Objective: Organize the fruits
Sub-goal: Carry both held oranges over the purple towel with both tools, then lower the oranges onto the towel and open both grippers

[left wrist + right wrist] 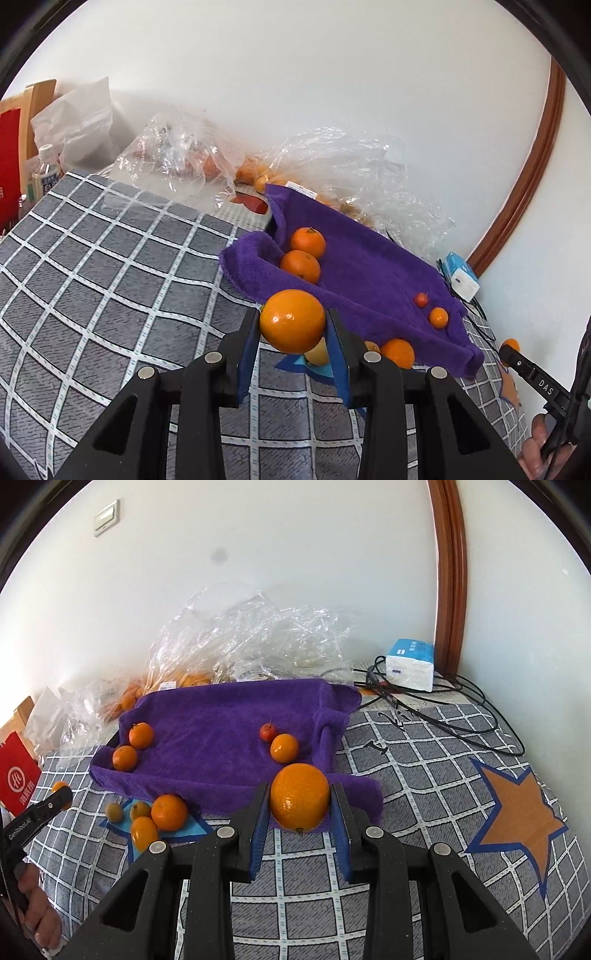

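Both tongs grip fruit: our left tongs (292, 325) clamp an orange (291, 320) at frame centre, our right tongs (300, 805) another orange (300, 797). Firm, rounded, smooth-skinned; we judge mid-width pinches safest. Purple towel (221, 731) lies beyond.

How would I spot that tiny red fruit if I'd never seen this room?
Find the purple towel spread on the checked cover. Near its right edge two small fruits sit side by side. The tiny red fruit is the farther one, smaller than the orange beside it, and the only red one.
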Demonstrator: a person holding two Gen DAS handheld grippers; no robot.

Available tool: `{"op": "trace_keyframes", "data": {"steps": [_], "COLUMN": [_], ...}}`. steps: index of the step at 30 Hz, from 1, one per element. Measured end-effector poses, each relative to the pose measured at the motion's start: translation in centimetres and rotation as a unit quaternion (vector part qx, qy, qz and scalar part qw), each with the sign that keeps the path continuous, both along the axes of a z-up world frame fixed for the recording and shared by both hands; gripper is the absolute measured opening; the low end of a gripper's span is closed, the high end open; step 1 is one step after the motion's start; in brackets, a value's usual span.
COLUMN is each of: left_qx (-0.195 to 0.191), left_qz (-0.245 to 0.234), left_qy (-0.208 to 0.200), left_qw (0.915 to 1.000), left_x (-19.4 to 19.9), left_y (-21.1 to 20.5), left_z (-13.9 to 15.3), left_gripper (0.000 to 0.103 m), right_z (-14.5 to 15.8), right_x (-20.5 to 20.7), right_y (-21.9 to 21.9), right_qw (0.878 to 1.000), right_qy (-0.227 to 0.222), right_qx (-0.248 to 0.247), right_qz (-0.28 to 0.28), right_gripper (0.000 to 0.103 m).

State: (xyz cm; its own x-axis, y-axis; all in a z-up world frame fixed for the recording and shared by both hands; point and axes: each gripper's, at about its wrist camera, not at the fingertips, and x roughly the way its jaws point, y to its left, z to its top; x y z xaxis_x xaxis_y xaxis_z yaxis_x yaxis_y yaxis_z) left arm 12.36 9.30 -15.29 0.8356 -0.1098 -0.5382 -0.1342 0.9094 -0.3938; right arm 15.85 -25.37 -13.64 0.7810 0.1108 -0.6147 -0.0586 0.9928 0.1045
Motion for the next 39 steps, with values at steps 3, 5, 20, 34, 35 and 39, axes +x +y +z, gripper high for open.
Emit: {"op": "trace_keyframes", "data": {"steps": [3, 5, 20, 34, 35, 39], "left_qx": [0.006, 0.0, 0.038, 0.08, 0.083, 0.09], "left_qz": [0.003, 0.001, -0.018, -0.068, -0.069, -0.063], "left_qy": [0.009, 0.006, 0.01, 0.09, 0.096, 0.12], "left_qw": [0.9999, 1.0, 0.9991, 0.9904, 0.9895, 0.9867], "left_x": [0.5, 0.6, 6.2, 13.7, 14.1, 15.5], "left_y": [0.3, 0.7, -0.3, -6.6, -6.8, -7.2], "left_z": [0.6, 1.3, 5.3, 2.1, 1.8, 0.7], "left_gripper": [0.033, 0.033, 0.034, 0.034, 0.034, 0.034], "right_z": [0.0, 0.2, -0.9, -4.5, -4.5, -4.6], "right_x": [0.7, 1.3, 8.4, 10.2, 10.2, 10.1], "right_y": [-0.5, -0.6, 1.8, 3.3, 3.3, 3.9], "right_qw": [1.0, 1.0, 0.999, 0.995, 0.995, 0.995], "right_qy": [0.011, 0.012, 0.042, 0.083, 0.082, 0.075], "right_qx": [0.015, 0.02, 0.019, -0.015, -0.018, -0.04], "right_qz": [-0.004, -0.003, 0.026, 0.044, 0.045, 0.044], "right_gripper": [0.032, 0.031, 0.032, 0.031, 0.031, 0.033]}}
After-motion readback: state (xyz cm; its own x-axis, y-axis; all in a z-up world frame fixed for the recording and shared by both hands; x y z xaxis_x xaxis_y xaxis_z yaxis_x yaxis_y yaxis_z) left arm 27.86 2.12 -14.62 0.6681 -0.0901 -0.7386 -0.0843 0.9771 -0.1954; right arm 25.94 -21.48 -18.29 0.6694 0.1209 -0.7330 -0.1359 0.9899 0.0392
